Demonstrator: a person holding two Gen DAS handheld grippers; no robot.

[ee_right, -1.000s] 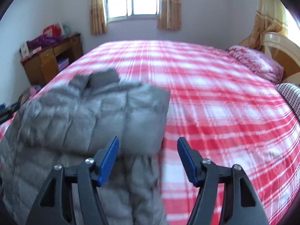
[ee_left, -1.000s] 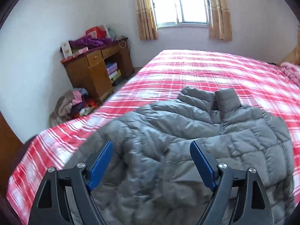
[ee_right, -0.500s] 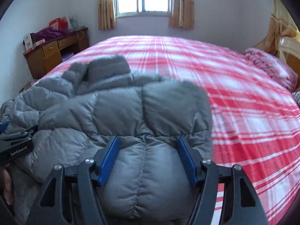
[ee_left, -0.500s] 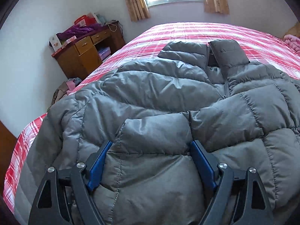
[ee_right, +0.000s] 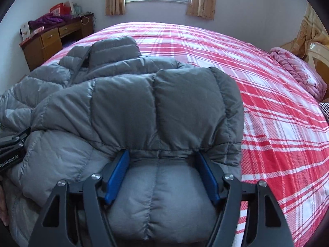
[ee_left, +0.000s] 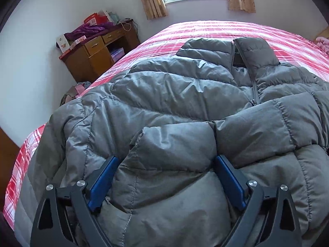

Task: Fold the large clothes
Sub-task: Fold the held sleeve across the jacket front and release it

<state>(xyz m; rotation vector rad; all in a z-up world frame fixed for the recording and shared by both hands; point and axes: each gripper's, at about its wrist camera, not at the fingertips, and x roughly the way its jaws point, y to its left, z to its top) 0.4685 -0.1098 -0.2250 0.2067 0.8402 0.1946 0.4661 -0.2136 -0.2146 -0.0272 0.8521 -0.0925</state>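
A grey quilted puffer jacket point(ee_left: 174, 94) lies on the red plaid bed point(ee_left: 216, 30), collar toward the window, sleeves folded across its front. My left gripper point(ee_left: 166, 162) is open, its blue pads pushed down into the jacket's near left part, with padded fabric bulging between them. My right gripper point(ee_right: 161, 156) is open, its pads astride the jacket point(ee_right: 144, 107) near the right edge, at the folded sleeve's cuff. The left gripper's body point(ee_right: 11, 150) shows at the left edge of the right wrist view.
A wooden desk point(ee_left: 96, 55) with clothes and boxes stands left of the bed, with a clothes pile point(ee_left: 74, 90) on the floor. A pink quilt point(ee_right: 298, 76) and headboard point(ee_right: 318, 55) are at the right. The bed point(ee_right: 277, 123) stretches right of the jacket.
Both grippers have come down from above the bed and forward onto the jacket. Their open pads now press into the padded fabric. The jacket fills much more of both views.
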